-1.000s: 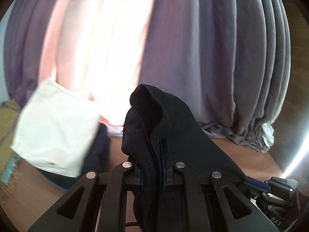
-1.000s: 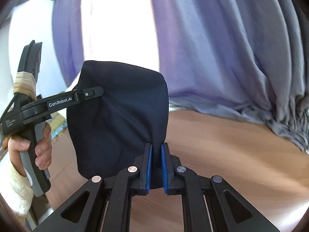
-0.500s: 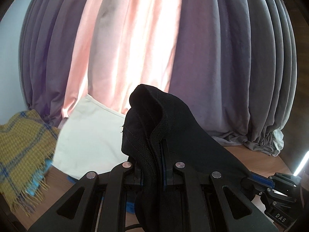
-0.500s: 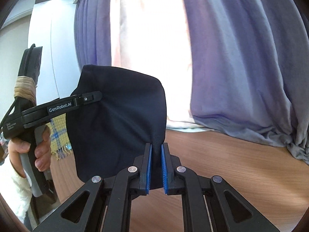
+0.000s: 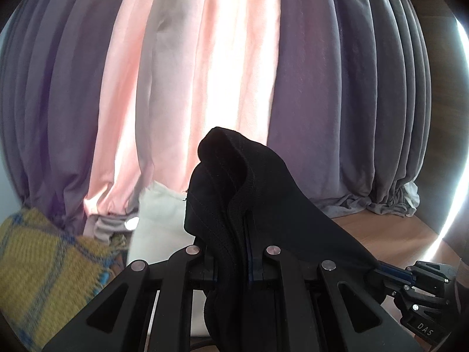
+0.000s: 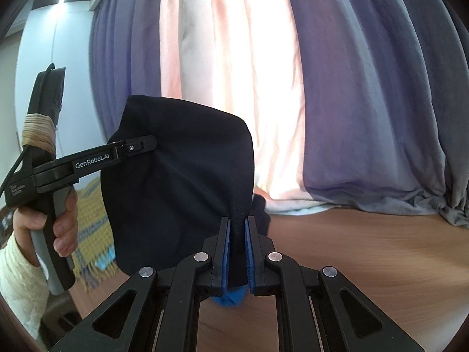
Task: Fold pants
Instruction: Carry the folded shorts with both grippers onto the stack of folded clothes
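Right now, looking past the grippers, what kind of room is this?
Probably a room in a home, perhaps a bedroom or living room. Floor-length grey and pink curtains hang behind a wooden surface, a yellow plaid blanket lies to one side, and dark pants are held up for folding.

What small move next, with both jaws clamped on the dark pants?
Probably lower both ends together onto the wooden table: the pants hang lifted between the left gripper and right gripper, both shut on the cloth.
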### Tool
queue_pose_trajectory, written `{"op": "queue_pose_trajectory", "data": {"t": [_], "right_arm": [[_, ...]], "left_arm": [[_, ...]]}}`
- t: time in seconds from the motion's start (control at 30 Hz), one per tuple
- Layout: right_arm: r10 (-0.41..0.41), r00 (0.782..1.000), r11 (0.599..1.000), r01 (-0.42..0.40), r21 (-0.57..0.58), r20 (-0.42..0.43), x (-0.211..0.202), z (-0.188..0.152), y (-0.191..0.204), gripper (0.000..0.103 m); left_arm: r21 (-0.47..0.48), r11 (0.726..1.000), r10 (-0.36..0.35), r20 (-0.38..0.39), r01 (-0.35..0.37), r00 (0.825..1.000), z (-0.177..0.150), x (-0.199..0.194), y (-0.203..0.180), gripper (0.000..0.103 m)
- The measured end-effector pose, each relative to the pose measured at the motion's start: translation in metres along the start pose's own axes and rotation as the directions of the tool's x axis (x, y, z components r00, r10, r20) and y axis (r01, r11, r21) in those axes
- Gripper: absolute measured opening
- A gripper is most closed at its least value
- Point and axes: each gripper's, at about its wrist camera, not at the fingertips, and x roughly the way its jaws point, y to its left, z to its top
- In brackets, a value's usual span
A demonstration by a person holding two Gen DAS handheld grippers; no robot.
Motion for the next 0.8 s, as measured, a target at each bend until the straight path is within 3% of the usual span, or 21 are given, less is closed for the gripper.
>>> {"op": "queue_pose_trajectory", "data": {"t": [0.2, 0.43, 0.7, 0.8], "right_arm": [[-0.033, 0.999, 0.999, 0.033, 0.014, 0.010, 0.031, 0.011, 0.029, 0.010], [-0.024, 0.999, 0.999, 0.025, 0.027, -0.032, 0.071, 0.020, 0.037, 0.010], [-0.006, 0.992, 0.997, 0.015, 0.069, -0.125, 0.104, 0.013, 0.025, 0.011], [0.000, 0.984, 0.996, 0.016, 0.086, -0.180, 0.120, 0.008, 0.023, 0.013]], "left_arm": [[0.039, 0.999, -0.028, -0.030, 0.029, 0.999, 0.020, 0.022, 0.037, 0.014], [0.075, 0.994, -0.065, -0.118, 0.074, 0.991, 0.031, 0.072, 0.056, 0.014], [0.063, 0.995, -0.057, -0.217, 0.073, 0.974, 0.019, 0.119, 0.067, 0.015], [0.074, 0.996, -0.033, -0.230, 0.052, 0.973, 0.015, 0.129, 0.071, 0.022]]}}
